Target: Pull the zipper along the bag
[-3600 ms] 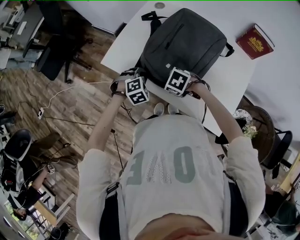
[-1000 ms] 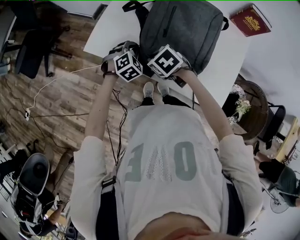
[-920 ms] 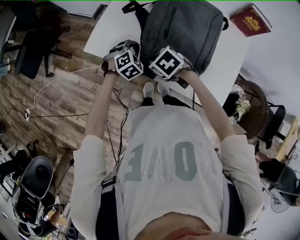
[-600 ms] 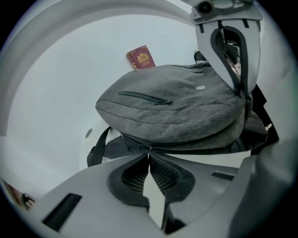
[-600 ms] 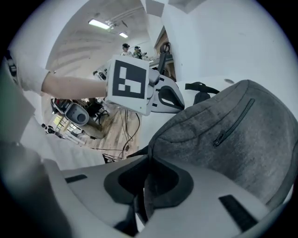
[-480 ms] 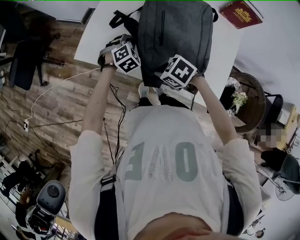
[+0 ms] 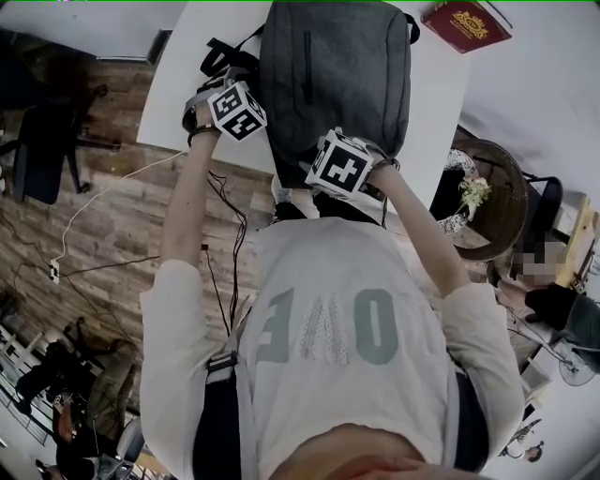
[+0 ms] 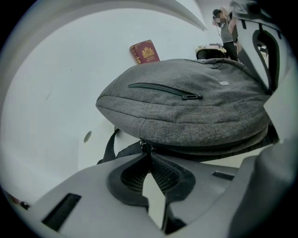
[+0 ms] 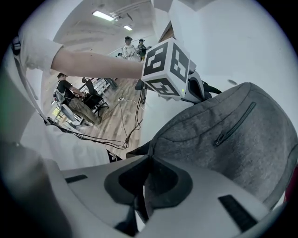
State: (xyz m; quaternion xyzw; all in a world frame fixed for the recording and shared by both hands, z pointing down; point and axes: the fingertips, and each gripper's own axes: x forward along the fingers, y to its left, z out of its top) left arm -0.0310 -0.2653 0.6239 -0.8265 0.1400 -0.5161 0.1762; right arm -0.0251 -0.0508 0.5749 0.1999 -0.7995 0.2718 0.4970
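A grey backpack (image 7: 333,75) lies flat on the white table (image 7: 441,103). My left gripper (image 8: 147,149) is at the bag's left side, shut on the small metal zipper pull (image 8: 146,146) of the main seam. Its marker cube (image 7: 234,111) shows in the head view. My right gripper (image 9: 146,160) is at the bag's near edge, under its cube (image 7: 339,161). Its jaws are closing, with a fold of the bag's grey fabric (image 9: 223,144) pinched between the pads. A closed front-pocket zipper (image 8: 165,89) runs across the bag's top face.
A red book (image 7: 466,23) lies on the table beyond the bag. A round dark side table with flowers (image 7: 487,206) stands at the right. Cables trail over the wooden floor (image 7: 103,225) at the left. People sit in the background (image 9: 70,95).
The two grippers, side by side at the bag's near-left corner a second ago, have spread apart: the right one now sits further right along the near edge. The bag appears larger in view.
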